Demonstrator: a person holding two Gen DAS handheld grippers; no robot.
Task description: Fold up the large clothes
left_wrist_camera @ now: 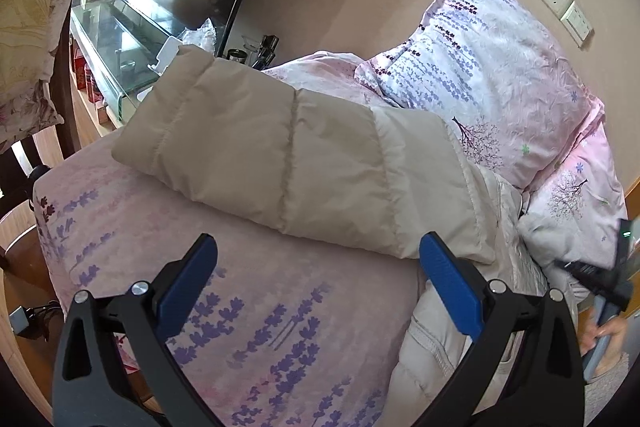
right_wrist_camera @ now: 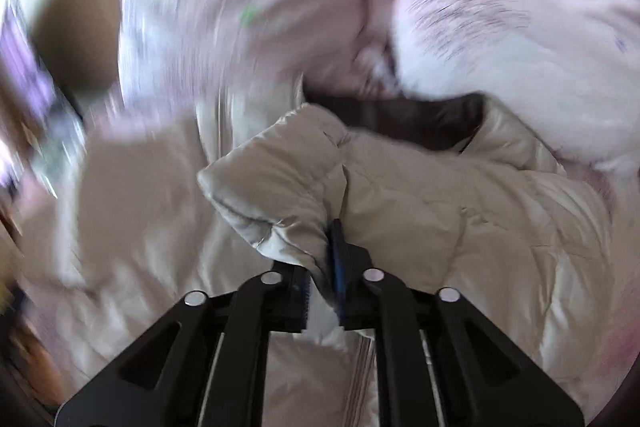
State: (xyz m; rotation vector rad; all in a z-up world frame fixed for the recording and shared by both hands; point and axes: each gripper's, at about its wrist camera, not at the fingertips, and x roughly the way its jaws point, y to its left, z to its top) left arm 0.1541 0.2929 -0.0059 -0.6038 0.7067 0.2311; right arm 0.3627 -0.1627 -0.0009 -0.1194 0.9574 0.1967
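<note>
Over the bed [left_wrist_camera: 120, 211], left claw [left_wrist_camera: 318, 279] hangs spread; right claw [right_wrist_camera: 322, 267] pinches the jacket [right_wrist_camera: 400, 195].

Bed [left_wrist_camera: 120, 211] with pink lavender-print sheet, beige padded jacket [left_wrist_camera: 280, 155] lying across it; two flowered pillows [left_wrist_camera: 492, 75] and a crumpled quilt [left_wrist_camera: 320, 71] behind the jacket
</note>
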